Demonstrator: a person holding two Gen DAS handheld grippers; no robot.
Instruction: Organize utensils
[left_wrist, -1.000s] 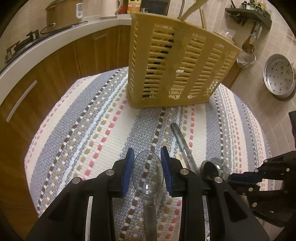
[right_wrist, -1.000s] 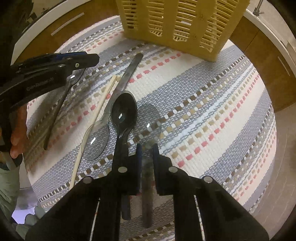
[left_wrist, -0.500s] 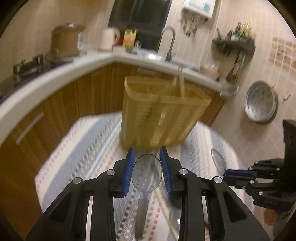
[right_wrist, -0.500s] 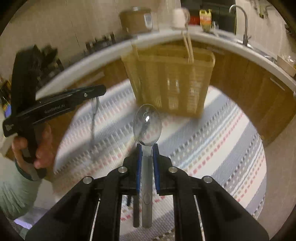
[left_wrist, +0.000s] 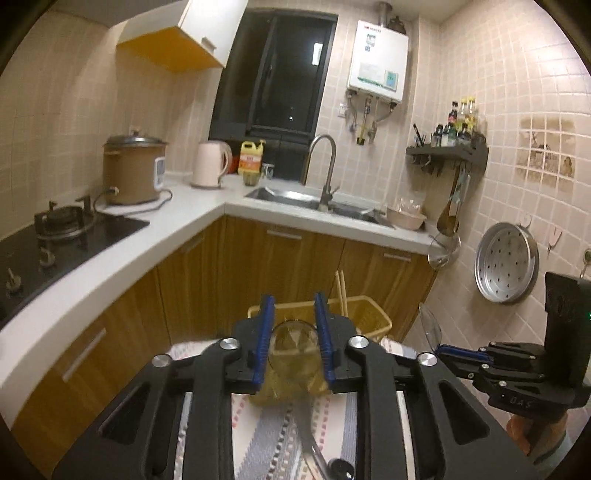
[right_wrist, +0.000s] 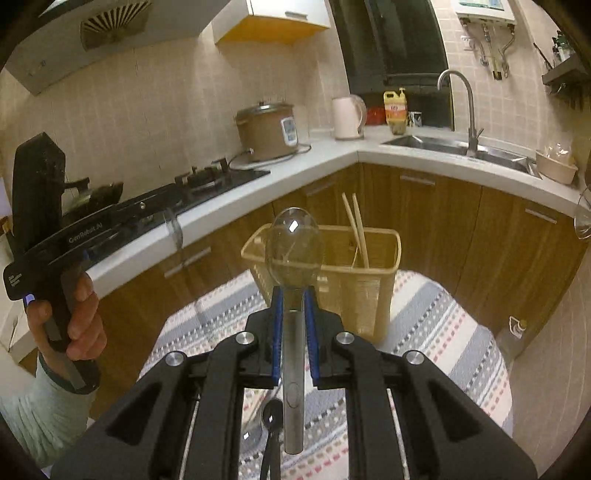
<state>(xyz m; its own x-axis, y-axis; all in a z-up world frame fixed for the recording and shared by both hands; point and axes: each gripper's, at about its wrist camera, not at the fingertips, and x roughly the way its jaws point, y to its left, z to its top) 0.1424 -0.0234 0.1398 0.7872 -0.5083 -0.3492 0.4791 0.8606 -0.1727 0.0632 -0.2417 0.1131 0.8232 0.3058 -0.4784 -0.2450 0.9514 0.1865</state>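
Note:
My left gripper (left_wrist: 293, 339) is shut on a clear-bowled spoon (left_wrist: 293, 350), held by the sides of its bowl, lifted above the striped cloth (left_wrist: 266, 443). My right gripper (right_wrist: 293, 328) is shut on the grey handle of a second clear spoon (right_wrist: 294, 247), bowl pointing up. The yellow slotted basket (right_wrist: 354, 291) stands on the cloth ahead of both, with two chopsticks (right_wrist: 356, 229) leaning in it. The basket also shows in the left wrist view (left_wrist: 365, 317). A black spoon (right_wrist: 271, 417) lies on the cloth below the right gripper.
Wooden cabinets and a white L-shaped counter (left_wrist: 147, 240) wrap behind the table, with a hob (left_wrist: 62, 229), rice cooker (left_wrist: 133, 173), kettle and sink (left_wrist: 314, 199). A steamer tray (left_wrist: 506, 262) hangs on the right wall. More utensils lie on the cloth (left_wrist: 317, 461).
Both grippers have risen from the cloth and tilted up, each carrying its spoon. The basket now sits lower in both views; the kitchen walls have come into view.

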